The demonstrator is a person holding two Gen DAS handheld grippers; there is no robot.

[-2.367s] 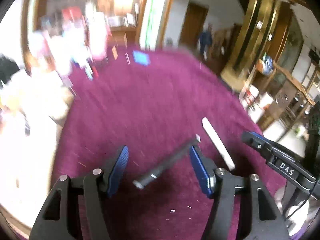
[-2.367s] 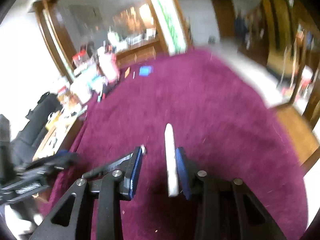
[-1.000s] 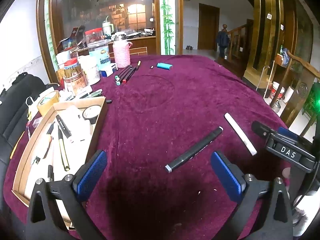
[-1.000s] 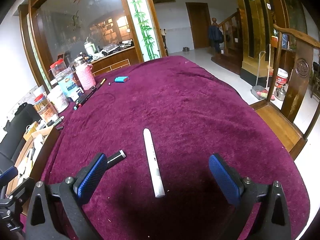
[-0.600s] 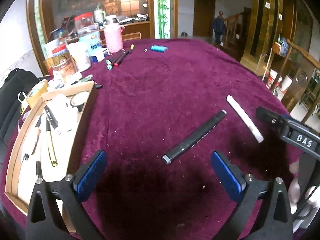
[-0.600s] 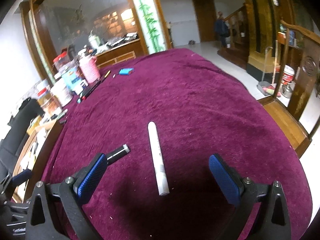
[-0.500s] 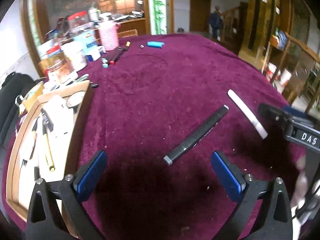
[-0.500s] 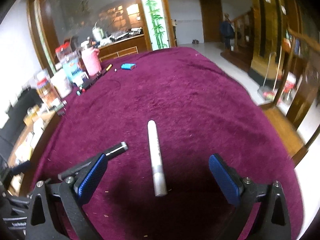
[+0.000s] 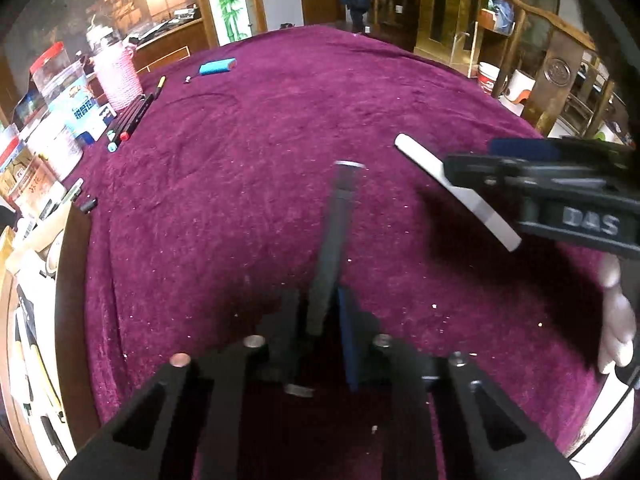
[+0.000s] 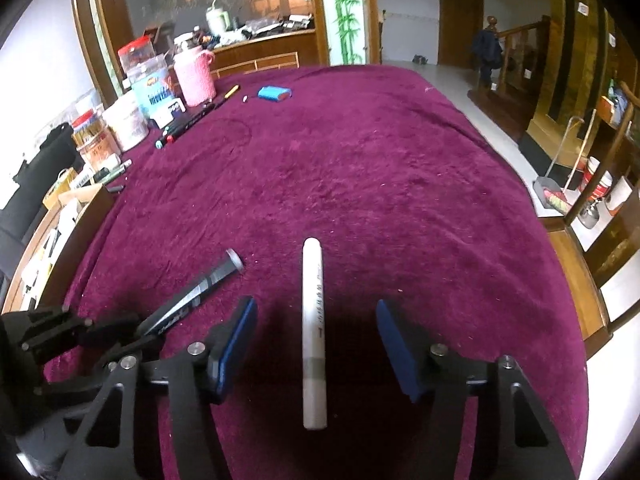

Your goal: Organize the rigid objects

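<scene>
left gripper (image 9: 326, 316): jaws closing on the black marker (image 9: 334, 240), near its rear end; pads appear to press the barrel.
right gripper (image 10: 316, 344): jaws closing, not yet touching; the white marker (image 10: 313, 332) lies between them on the purple cloth (image 10: 360, 168).
technique: the right pads should meet the white barrel squarely at mid-length; the black marker, held near its end, may droop, so a level lift is advised.
likely destination: wooden tray (image 9: 68, 264) at the left table edge, judged from the pens inside it.
hard to see: left view is motion-blurred, so pad contact is uncertain; the tray is cut off at the frame edge.
</scene>
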